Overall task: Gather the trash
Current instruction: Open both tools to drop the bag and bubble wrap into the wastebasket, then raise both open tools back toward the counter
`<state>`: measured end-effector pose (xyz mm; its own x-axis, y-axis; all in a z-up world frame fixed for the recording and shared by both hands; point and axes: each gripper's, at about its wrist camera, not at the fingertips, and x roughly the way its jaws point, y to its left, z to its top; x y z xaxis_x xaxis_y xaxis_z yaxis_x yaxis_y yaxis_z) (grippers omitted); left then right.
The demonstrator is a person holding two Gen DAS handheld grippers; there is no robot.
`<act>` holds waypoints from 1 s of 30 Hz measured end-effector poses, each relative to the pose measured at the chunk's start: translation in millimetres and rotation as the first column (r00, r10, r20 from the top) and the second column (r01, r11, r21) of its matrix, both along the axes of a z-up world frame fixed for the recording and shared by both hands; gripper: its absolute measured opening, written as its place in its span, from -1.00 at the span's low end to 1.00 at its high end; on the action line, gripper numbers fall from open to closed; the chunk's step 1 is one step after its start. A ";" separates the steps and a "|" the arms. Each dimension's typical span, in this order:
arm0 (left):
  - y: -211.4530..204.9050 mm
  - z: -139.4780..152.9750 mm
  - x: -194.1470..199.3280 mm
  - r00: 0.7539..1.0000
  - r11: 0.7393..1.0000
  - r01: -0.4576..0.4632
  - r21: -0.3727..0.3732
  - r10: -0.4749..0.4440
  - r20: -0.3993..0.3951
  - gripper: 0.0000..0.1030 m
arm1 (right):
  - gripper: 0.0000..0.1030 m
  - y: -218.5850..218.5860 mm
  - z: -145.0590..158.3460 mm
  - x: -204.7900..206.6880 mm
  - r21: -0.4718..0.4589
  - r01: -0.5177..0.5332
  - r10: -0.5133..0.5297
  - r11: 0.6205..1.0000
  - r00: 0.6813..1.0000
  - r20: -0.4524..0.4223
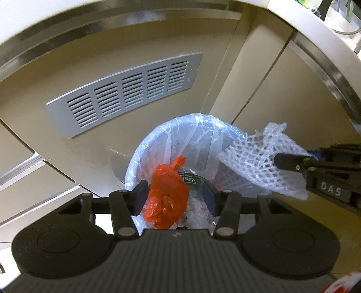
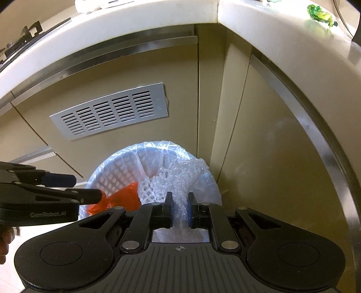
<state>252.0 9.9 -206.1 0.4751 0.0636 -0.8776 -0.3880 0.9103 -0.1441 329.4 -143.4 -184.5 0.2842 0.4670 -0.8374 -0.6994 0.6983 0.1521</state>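
Observation:
A small bin lined with a clear plastic bag stands on the floor in the cabinet corner; it also shows in the right wrist view. My left gripper is shut on a bundle of trash, an orange plastic bag with a green-labelled wrapper, held over the bin's mouth. My right gripper is shut on a white foam net sleeve, held over the bin's right rim; the sleeve also shows in the left wrist view.
Beige cabinet doors surround the bin, one with a grey vent grille. A white countertop runs above, with green crumpled trash on it at the far right.

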 end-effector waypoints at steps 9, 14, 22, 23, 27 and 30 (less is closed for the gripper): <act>3.7 10.5 -8.5 0.999 1.000 -0.029 0.010 0.029 0.020 -0.05 | -0.35 7.7 -8.1 4.4 0.048 0.014 -0.014 0.999 1.000 -0.014; 3.5 13.7 -11.8 0.999 0.999 -0.028 0.024 0.027 0.021 -0.06 | 0.17 6.6 -5.8 0.8 0.074 0.013 -0.014 0.997 1.000 0.022; 3.8 23.3 -17.6 0.999 0.999 -0.034 0.019 0.034 0.038 -0.05 | 0.18 7.0 3.9 -3.8 0.078 -0.005 0.005 0.997 1.000 -0.004; 3.5 25.9 -18.1 0.998 0.999 -0.036 0.018 0.035 0.042 -0.05 | 0.18 6.3 6.6 -4.3 0.082 -0.005 0.006 0.997 1.000 -0.007; 2.8 37.8 -20.8 0.997 0.999 -0.043 0.019 0.041 0.066 -0.05 | 0.19 6.6 17.7 -5.7 0.100 -0.004 0.006 0.995 1.000 -0.012; 1.6 47.4 -22.6 0.995 0.998 -0.051 0.024 0.048 0.084 -0.05 | 0.20 4.4 27.0 -5.7 0.122 0.001 0.001 0.993 1.000 -0.013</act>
